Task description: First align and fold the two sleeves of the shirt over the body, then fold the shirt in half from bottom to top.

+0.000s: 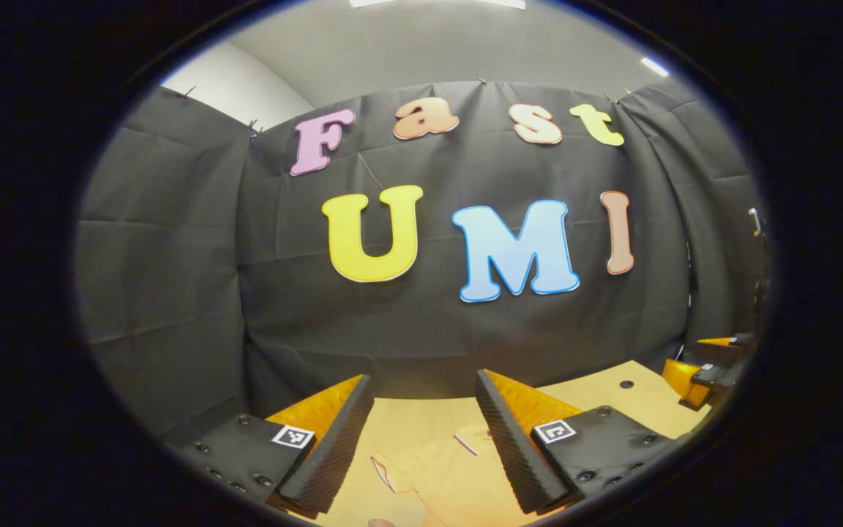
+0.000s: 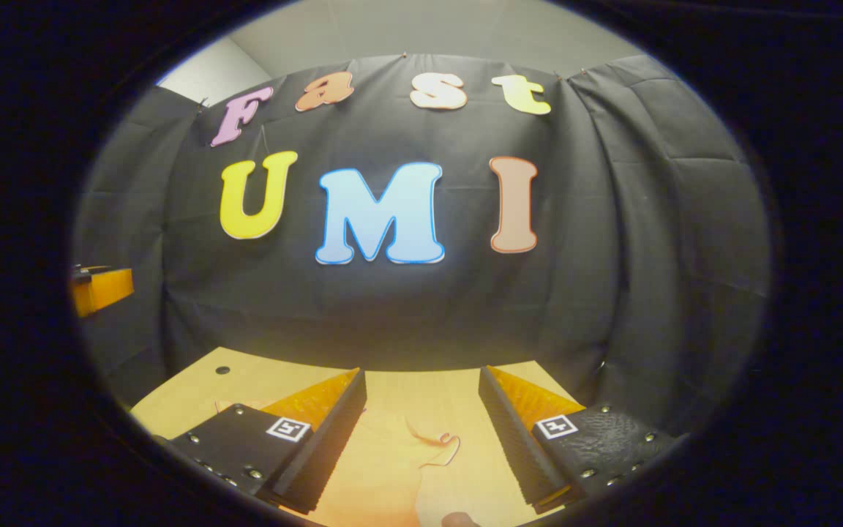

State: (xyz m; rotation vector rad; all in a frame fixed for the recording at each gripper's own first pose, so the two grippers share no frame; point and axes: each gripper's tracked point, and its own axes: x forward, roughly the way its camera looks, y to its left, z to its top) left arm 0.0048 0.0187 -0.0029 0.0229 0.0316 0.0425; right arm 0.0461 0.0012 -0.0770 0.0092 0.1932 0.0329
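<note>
- Left gripper (image 1: 421, 439): fingers spread wide apart, nothing between them. It is held above the table (image 1: 612, 399), aimed at the far wall rather than down.
- Right gripper (image 2: 421, 435): fingers likewise wide apart and empty, raised over the same table.
- Shirt (image 1: 451, 476): lies on the table at the near edge of the left gripper view, below the gap between the fingers. In the right gripper view more pale cloth shows low between the fingers, with what looks like a collar or cuff edge. Cloth colour sits close to the table's, so the outline is hard to trace.
- The right gripper also shows at the far right of the left gripper view.
- Step in hand, as judged: start of the sleeve fold; no sleeve can be seen folded over the body, though most of the shirt is out of frame.
- Next move calls for: tilting both grippers down, finding each sleeve end, and pinching only one layer of cloth.
</note>
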